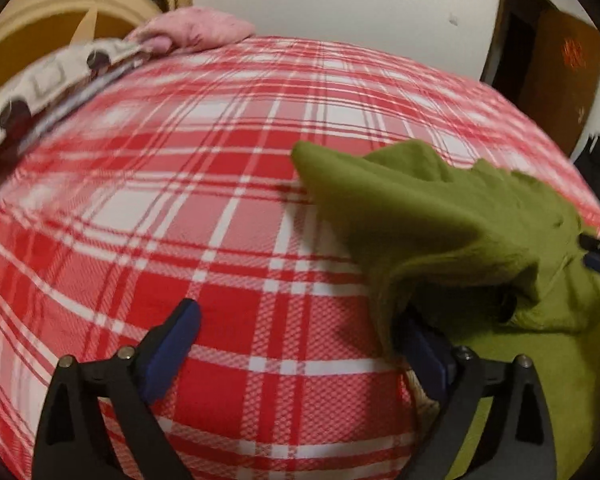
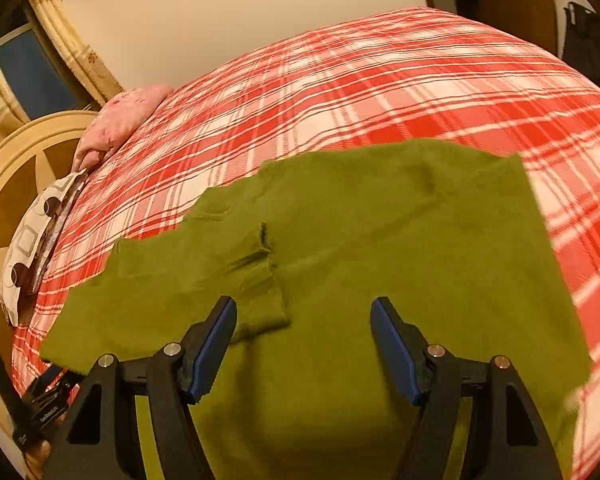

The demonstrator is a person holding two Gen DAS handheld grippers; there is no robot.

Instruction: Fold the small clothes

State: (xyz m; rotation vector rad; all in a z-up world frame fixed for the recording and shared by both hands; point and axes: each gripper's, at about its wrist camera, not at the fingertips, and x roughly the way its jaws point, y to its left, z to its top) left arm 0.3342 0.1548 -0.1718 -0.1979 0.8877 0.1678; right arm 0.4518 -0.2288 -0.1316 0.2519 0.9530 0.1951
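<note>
Over the bed (image 2: 380,80) now, its red-and-white plaid cover stretched wide under both grippers. The green garment (image 2: 360,248), a small knit top by the look of it, lies spread across the near part of the bed, one sleeve folded in over the body with its cuff (image 2: 266,304) lying on the green.

The right gripper (image 2: 302,344) hangs above that garment, jaws spread, nothing but open air between the blue pads (image 2: 216,344), the cloth lying flat beneath them and unpinched.

The left gripper (image 1: 300,344), in its own view, has its jaws spread very wide over bare plaid. The garment (image 1: 440,224) bunches up along its right side, a raised fold of green draped against the right finger (image 1: 424,360), but no cloth sits between the pads. The left pad (image 1: 172,348) stands clear over the cover.

At the head of the bed, a pink pillow (image 2: 120,120), and beside it a white pillow (image 2: 32,240) patterned with dark circles and squares. A pale wooden headboard (image 2: 16,160) curves behind them. The picture is slightly blurred.
</note>
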